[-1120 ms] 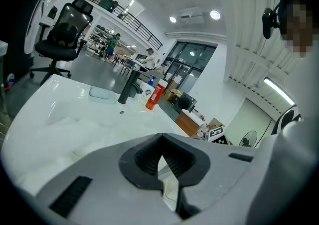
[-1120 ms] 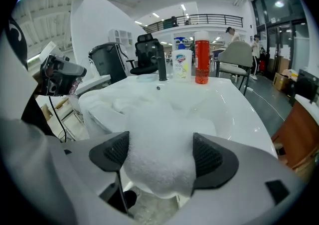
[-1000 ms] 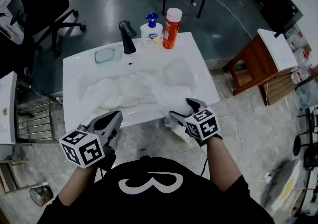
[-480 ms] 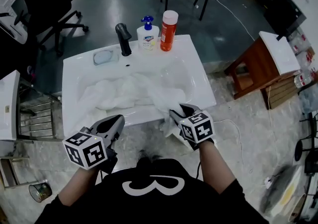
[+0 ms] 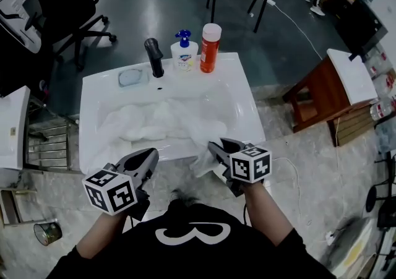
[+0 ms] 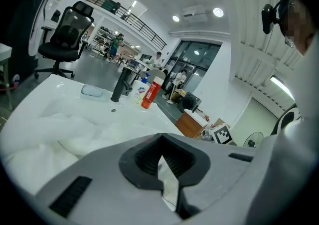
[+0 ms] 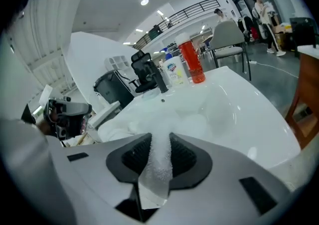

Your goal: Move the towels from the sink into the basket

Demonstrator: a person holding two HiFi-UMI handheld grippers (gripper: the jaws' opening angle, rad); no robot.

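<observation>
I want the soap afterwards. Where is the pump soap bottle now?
Head view: the pump soap bottle stands on the back rim of the sink, between the black faucet at left and the orange bottle at right.

towels (image 5: pixel 154 124) in sink (image 5: pixel 93 86) | faucet (image 5: pixel 153 56), bottles (image 5: pixel 210 47) on back rim | side table (image 5: pixel 322 95) right of sink

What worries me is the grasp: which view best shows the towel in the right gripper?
The right gripper view: the towel is pinched between the right gripper's pads, whose jaws have just been closing. The head view shows it dangling, pinch hidden. The left gripper view shows only towels in the sink.
</observation>
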